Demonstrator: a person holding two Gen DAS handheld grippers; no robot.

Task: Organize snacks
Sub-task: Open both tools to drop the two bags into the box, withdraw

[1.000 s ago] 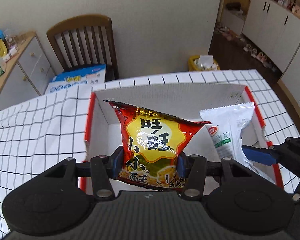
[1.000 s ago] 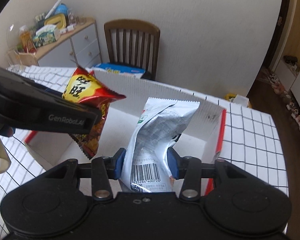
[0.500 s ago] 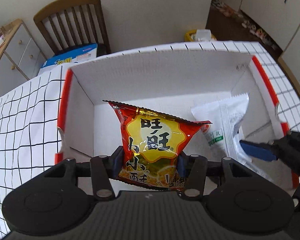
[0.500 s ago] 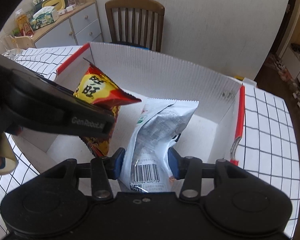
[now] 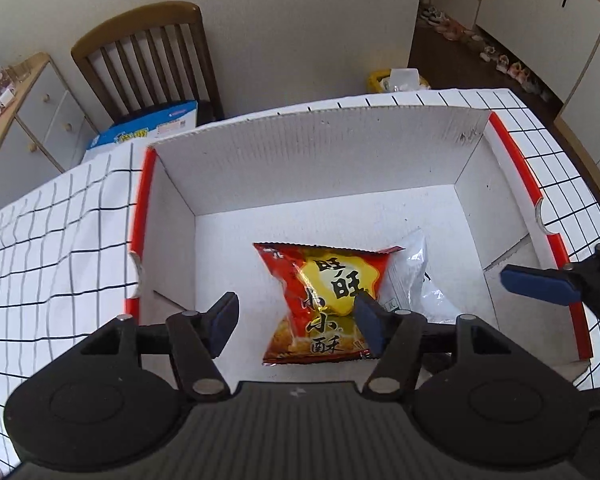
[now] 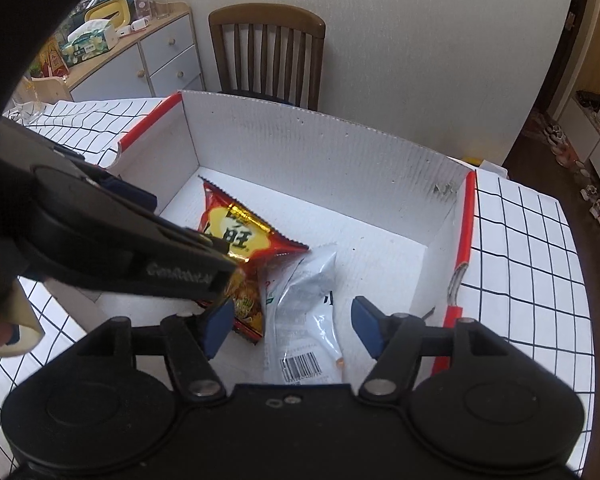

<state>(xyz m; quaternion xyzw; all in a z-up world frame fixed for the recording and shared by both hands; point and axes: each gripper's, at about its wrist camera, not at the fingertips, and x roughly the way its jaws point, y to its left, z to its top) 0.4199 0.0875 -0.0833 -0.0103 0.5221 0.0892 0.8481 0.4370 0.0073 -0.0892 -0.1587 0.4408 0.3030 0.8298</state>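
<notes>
Checked cloth covers the table (image 5: 52,248), which carries a white cardboard box (image 5: 320,160) with red edges. On the box floor lie a red snack bag (image 5: 324,300) and, partly under it, a white snack packet (image 6: 308,312). Both the left hand-held gripper (image 5: 296,320) and the right hand-held gripper (image 6: 292,326) have just been opening; they are spread above the bags, gripping nothing.

Glossy crinkled foil on the red snack bag (image 5: 320,300), shiny plastic film on the white packet (image 6: 308,312) at its 3 o'clock, matt ribbed cardboard for the box (image 5: 320,160), soft checked cloth over the table (image 5: 52,248), varnished wood on the chair (image 5: 148,52), matt black plastic on gripper bodies.
</notes>
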